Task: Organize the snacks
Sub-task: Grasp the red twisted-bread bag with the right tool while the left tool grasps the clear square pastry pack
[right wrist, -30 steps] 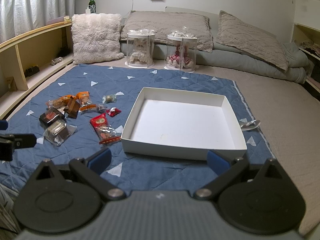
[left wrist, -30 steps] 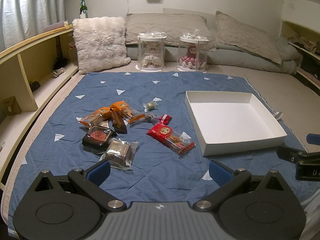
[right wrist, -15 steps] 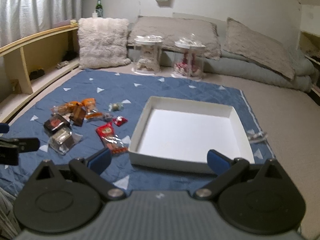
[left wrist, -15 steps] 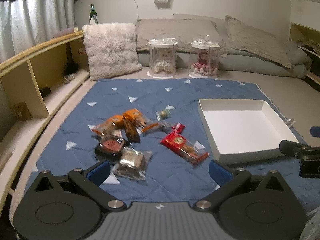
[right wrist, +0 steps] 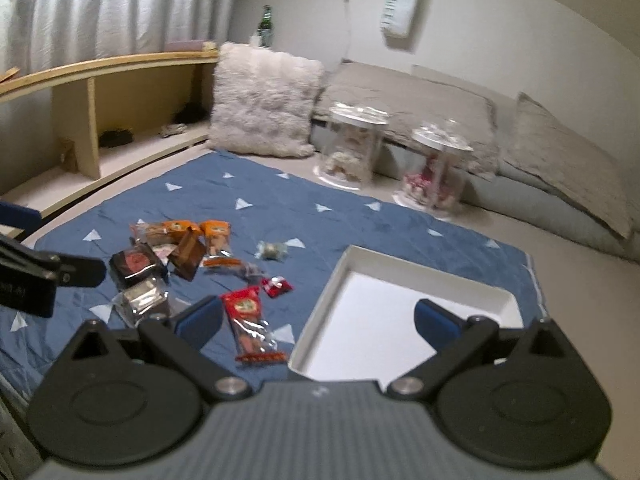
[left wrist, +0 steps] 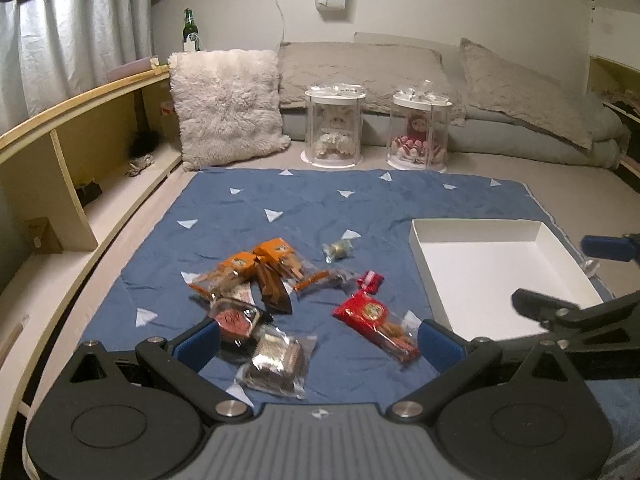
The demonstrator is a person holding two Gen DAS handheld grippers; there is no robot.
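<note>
Several wrapped snacks lie loose on a blue quilted mat (left wrist: 304,204): orange packs (left wrist: 276,254), a dark brown pack (left wrist: 236,320), a clear-wrapped brown cake (left wrist: 276,360), a long red pack (left wrist: 374,320), a small red candy (left wrist: 370,281) and a greenish candy (left wrist: 338,249). An empty white box (left wrist: 496,276) sits to their right. My left gripper (left wrist: 318,346) hovers open over the near snacks. My right gripper (right wrist: 316,322) is open, between the red pack (right wrist: 250,320) and the box (right wrist: 400,320). Its fingers (left wrist: 560,312) show at the right of the left wrist view.
Two clear display jars (left wrist: 336,128) with dolls stand behind the mat, in front of grey cushions (left wrist: 360,68). A fluffy pillow (left wrist: 226,106) leans at the back left. A wooden shelf (left wrist: 80,148) runs along the left side, with a green bottle (left wrist: 190,32) on top.
Both grippers have moved forward and lower toward the mat. The right one has swung left, so the snacks now sit nearer its middle. Nothing was picked up.
</note>
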